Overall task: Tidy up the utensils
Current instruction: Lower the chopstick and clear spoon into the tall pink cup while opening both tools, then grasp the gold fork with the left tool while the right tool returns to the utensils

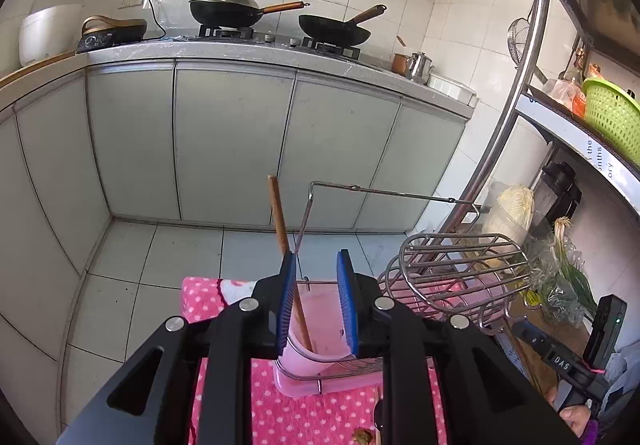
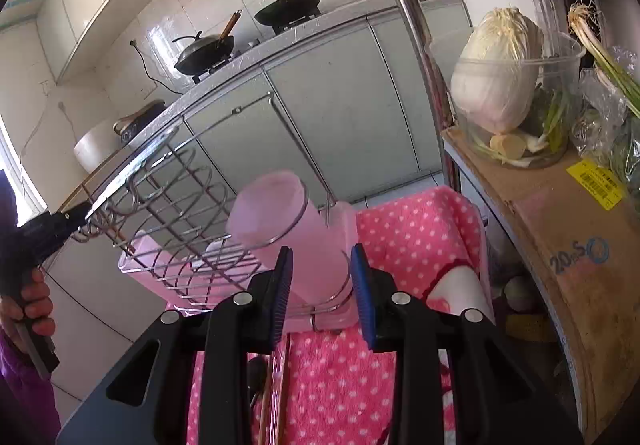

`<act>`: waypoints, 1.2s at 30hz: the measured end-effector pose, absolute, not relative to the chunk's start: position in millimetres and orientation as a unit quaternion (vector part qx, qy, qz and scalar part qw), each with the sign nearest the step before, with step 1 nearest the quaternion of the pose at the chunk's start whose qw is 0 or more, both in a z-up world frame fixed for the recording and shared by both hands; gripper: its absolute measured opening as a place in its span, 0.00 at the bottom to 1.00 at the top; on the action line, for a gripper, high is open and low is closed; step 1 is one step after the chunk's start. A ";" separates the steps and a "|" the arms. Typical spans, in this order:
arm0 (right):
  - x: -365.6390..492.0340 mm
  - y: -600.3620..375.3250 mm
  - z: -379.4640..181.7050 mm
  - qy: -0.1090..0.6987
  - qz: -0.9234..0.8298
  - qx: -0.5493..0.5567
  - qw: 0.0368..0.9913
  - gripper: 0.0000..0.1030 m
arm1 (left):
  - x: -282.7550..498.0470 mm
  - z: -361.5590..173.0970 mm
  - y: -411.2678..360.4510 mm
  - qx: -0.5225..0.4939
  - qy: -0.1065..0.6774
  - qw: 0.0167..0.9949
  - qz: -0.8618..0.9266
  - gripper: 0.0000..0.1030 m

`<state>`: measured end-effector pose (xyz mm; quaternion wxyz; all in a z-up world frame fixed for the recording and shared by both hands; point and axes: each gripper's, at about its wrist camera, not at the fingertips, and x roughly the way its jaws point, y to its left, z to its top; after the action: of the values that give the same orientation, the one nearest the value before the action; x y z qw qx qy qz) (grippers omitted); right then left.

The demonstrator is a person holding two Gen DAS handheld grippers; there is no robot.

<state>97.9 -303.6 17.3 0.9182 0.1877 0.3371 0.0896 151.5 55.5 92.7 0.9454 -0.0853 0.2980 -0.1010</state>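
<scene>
A wire utensil rack (image 1: 452, 277) with a pink cup (image 1: 316, 329) stands on a pink dotted towel (image 1: 280, 413). A wooden chopstick (image 1: 282, 221) stands in the cup, leaning against my left gripper's left pad. My left gripper (image 1: 316, 277) is open right above the cup. In the right wrist view the pink cup (image 2: 280, 221) and rack (image 2: 172, 205) sit just ahead of my open, empty right gripper (image 2: 322, 265). More utensils (image 2: 274, 389) lie on the towel (image 2: 416, 233) under it.
A metal shelf post (image 1: 524, 93) and shelves with a green basket (image 1: 612, 117), a cabbage in a tub (image 2: 504, 81) and scallions (image 2: 600, 57) stand at the right. Kitchen cabinets (image 1: 240, 141) with woks (image 1: 228, 9) lie ahead. The other hand-held gripper (image 2: 44, 229) is at the left.
</scene>
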 end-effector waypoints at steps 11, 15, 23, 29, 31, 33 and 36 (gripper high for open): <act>76.6 -275.7 -28.1 0.404 0.071 0.144 0.901 0.30 | 116.7 100.5 60.4 -0.074 0.285 0.949 -0.112 0.19; 71.6 -265.5 -46.5 0.429 0.062 0.121 0.893 0.30 | 104.4 95.4 62.7 -0.077 0.288 0.947 -0.116 0.19; 70.7 -258.1 -84.0 0.476 0.050 0.096 0.873 0.30 | 80.5 69.3 57.9 -0.059 0.316 0.939 -0.119 0.19; 69.6 -253.5 -90.7 0.478 0.045 0.079 0.874 0.30 | 70.8 28.5 48.0 -0.060 0.370 0.918 -0.126 0.19; 68.3 -253.1 -89.7 0.477 0.048 0.079 0.874 0.30 | 67.7 10.0 42.7 -0.061 0.393 0.908 -0.131 0.19; 67.9 -251.7 -89.2 0.476 0.045 0.073 0.875 0.30 | 65.5 -12.5 36.0 -0.063 0.422 0.894 -0.139 0.19; 71.7 -250.7 -87.6 0.473 0.044 0.069 0.877 0.30 | 65.7 -43.2 22.3 -0.071 0.466 0.869 -0.151 0.19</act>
<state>71.7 -250.7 -87.6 0.8772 0.0688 0.4731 0.0441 65.7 22.3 -43.2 0.8687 -0.0710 0.4662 -0.1512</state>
